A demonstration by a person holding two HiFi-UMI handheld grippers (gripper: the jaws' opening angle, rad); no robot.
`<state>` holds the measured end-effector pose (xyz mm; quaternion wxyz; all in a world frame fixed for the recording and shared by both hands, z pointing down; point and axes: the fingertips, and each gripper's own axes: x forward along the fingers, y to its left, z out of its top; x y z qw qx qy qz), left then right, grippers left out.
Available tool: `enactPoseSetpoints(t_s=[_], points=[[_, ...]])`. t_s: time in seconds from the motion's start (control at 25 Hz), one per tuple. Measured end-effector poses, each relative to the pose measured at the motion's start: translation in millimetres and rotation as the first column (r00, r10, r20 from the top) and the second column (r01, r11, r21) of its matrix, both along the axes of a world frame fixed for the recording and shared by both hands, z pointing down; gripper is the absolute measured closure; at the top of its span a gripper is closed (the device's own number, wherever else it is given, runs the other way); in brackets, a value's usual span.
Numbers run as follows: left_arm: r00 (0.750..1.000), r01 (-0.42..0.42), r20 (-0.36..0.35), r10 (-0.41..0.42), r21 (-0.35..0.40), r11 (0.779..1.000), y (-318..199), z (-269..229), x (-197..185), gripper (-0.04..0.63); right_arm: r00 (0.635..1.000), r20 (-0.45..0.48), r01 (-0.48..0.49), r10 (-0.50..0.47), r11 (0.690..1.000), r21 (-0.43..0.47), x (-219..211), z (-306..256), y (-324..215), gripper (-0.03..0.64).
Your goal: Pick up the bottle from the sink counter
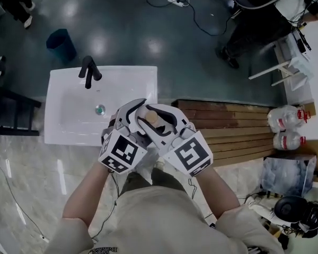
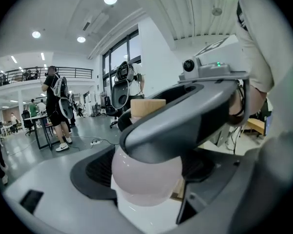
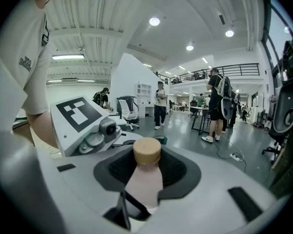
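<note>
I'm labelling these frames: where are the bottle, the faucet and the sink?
bottle (image 3: 143, 182): right gripper view, on its pale body below the cap.
faucet (image 1: 88, 71): head view, on the black spout.
sink (image 1: 128, 78): head view, on the bare white back rim.

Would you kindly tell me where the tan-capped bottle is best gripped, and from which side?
Probably the neck of the bottle, just under the tan cap, from the side: the body rounds out below and the cap looks slightly wider above, so pads seat in a waist. The right gripper grips there.
</note>
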<state>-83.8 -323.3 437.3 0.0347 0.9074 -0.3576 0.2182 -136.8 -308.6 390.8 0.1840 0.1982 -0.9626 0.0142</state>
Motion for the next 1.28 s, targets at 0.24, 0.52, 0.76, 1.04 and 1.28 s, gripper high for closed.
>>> enactPoseSetpoints(t_s=[0.24,0.52,0.76,1.04,1.28], points=[[1.0,0.016,-0.007,-0.016,-0.014,1.0,45.8,-19.3,-0.6,0.219,1.0,0.013,0.023,-0.022,1.0,-0.021,0.2,-21.6,45.4,0.506],[0.998,0.021,-0.052,-0.024,-0.049,0.999,89.3,-26.2,13.2,0.219,0.999,-0.003,0.036,-0.036,0.999,-0.023,10.2,-28.0,87.9,0.506],[0.999,0.017,-0.026,-0.019,-0.066,0.998,115.3,-13.5,15.1,0.219,0.999,-0.001,0.047,-0.047,0.998,-0.04,12.5,-16.0,113.8,0.506],[0.999,0.022,-0.021,-0.025,-0.098,0.995,129.0,-6.5,23.5,0.219,0.998,-0.01,0.056,-0.057,0.996,-0.066,20.7,-9.9,126.4,0.506],[1.0,0.013,-0.02,-0.016,-0.109,0.994,125.6,-3.8,24.4,0.219,0.999,-0.003,0.039,-0.039,0.996,-0.083,22.0,-7.2,121.4,0.506]])
